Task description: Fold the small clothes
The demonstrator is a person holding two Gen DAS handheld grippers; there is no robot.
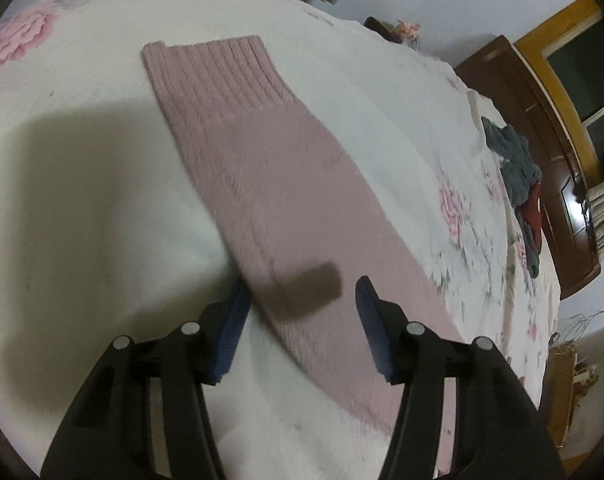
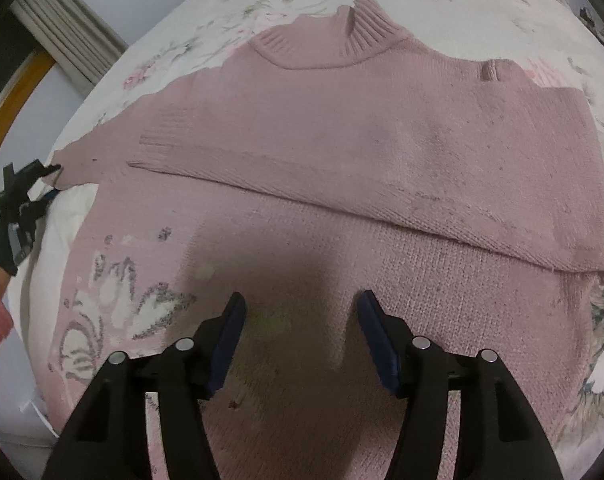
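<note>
A pink knitted sweater [image 2: 341,152] lies flat on a white floral bedspread [image 2: 190,40], its ribbed collar at the far side and one sleeve folded across the chest. The right gripper [image 2: 302,320] hovers over the sweater's lower body, jaws wide apart and empty. The left gripper [image 1: 302,308] hangs above the outstretched other sleeve [image 1: 262,168], jaws also wide, gripping nothing.

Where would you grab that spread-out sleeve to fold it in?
Take the pink sleeve at its ribbed cuff, the free end lying flat on the bed. Bring the open left gripper low along the sleeve's length to pinch the cuff's edge.
</note>
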